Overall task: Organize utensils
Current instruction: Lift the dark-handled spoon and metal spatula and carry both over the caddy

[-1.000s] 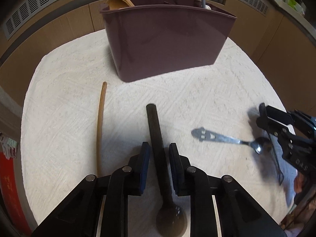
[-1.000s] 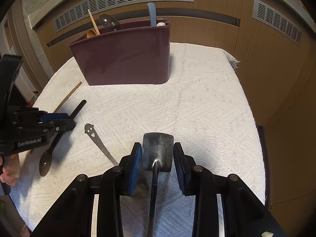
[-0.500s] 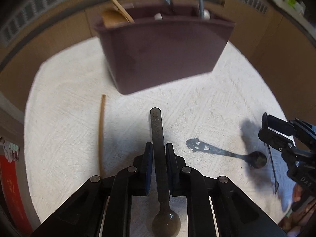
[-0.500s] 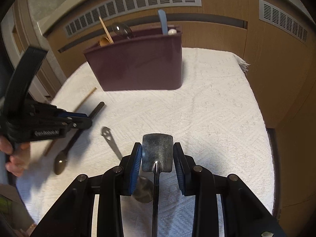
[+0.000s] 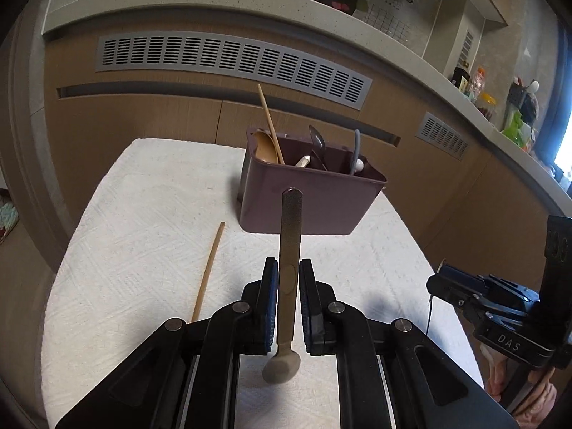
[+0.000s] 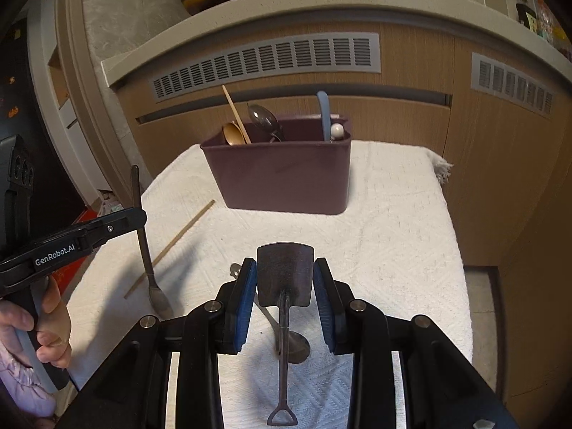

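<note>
Our left hand-held gripper (image 5: 287, 287) is closed narrow on the dark spoon (image 5: 289, 268), its blue pads (image 5: 272, 300) pressing the handle from both sides; its jaws have just been closing on that handle. The spoon is clear of the worktop (image 5: 143, 214), with its handle end pointing ahead toward the bin (image 5: 311, 200) and its bowl hanging back between the gripper's arms. Seen from the right wrist, this gripper (image 6: 137, 216) reaches in from the left edge with the spoon (image 6: 143, 236) standing nearly upright, bowl down, and our left hand (image 6: 39, 325) is wrapped around the grip. Our right hand-held gripper (image 6: 285, 286) is part closed on the shovel spoon (image 6: 285, 279), holding its flat blade between the pads while the handle runs back toward the camera, raised above the cloth. In the left wrist view that gripper (image 5: 434, 282) enters low at the right edge. A metal spoon (image 6: 286, 339) lies on the cloth under the right gripper, and a chopstick (image 5: 208, 273) lies to the left. The bin stands at the far side of the worktop, already holding several utensils.
</note>
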Demonstrator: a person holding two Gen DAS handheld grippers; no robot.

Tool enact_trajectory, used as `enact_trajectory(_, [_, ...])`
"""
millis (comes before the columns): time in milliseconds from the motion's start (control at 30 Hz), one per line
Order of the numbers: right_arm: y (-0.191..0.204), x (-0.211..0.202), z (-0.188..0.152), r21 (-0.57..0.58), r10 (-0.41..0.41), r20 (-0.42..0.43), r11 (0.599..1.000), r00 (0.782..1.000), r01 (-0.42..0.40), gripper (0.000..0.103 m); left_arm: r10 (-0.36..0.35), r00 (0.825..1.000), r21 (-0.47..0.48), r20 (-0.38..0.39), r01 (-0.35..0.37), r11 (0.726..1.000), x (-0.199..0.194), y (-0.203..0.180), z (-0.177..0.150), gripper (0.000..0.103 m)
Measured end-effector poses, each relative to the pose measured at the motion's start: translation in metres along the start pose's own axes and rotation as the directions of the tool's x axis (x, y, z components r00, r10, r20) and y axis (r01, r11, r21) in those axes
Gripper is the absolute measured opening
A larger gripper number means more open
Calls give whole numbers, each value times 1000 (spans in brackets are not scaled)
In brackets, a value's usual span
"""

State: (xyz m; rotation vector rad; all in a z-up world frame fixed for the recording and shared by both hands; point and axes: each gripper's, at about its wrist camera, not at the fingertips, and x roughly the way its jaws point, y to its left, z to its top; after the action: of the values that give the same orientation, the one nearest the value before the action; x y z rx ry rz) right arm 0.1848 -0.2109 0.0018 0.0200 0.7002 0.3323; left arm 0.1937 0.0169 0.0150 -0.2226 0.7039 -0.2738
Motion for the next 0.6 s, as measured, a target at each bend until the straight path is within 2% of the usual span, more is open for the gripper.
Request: enact_trajectory(600, [16,-26,14,-60,-30,63,998,998,34,29,-6,999,35,44,4,999,-22,-14,4,12])
